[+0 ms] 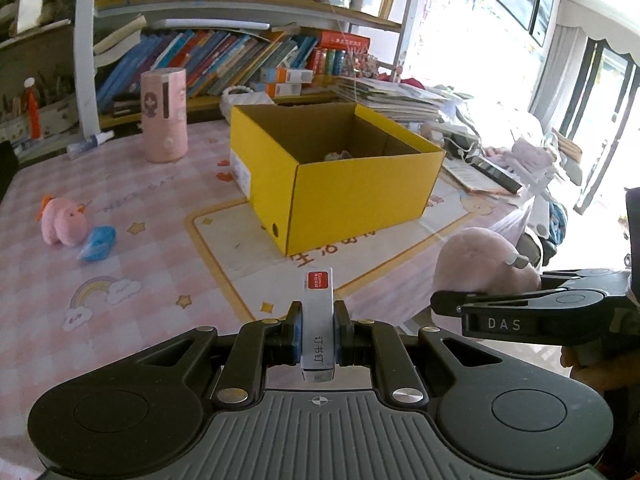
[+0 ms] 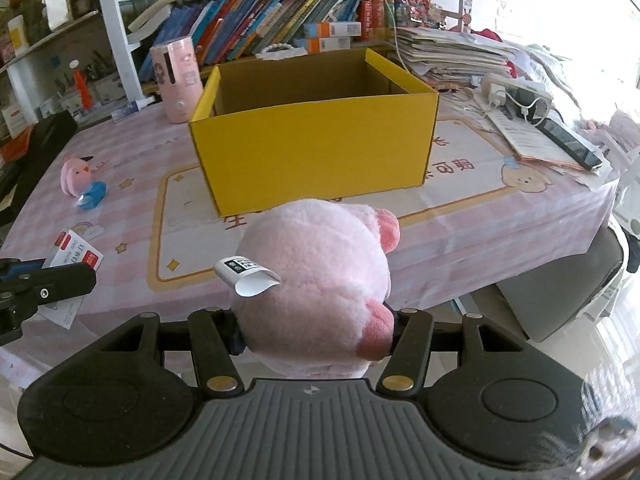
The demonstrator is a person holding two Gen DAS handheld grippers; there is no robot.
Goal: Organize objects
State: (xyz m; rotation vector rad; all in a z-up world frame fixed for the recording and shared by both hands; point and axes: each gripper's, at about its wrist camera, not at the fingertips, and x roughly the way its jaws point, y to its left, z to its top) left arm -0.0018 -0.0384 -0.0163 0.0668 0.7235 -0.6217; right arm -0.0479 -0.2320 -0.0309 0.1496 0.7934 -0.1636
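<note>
While both jaws are loaded, the scene reads from largest to smallest as follows.

Desk (image 1: 132, 200): covered in a pink checked cloth with a cream, yellow-bordered panel; books line the shelf behind it.

Yellow box (image 2: 312, 148): open-topped cardboard, standing on the cream panel near the middle of the desk; something small and pale lies on its floor in the left wrist view, too blurred to name.

Pink plush pig (image 2: 320, 284): gripped by the right gripper (image 2: 316, 330), jaws closed against its sides, a curled white tag on its back; it sits at the near desk edge, in front of the box.

Pink cylinder (image 1: 164, 116): upright, left of the box, near the shelf.

Paper stack (image 2: 452, 56): piled right of the box, toward the back.

Small pink plush (image 1: 64, 222): on the desk far left, a blue wrapped item (image 1: 98, 244) touching it.

Staple box (image 1: 318, 320): slim, white with a red label, clamped between the closed jaws of the left gripper (image 1: 318, 334), above the near desk.
</note>
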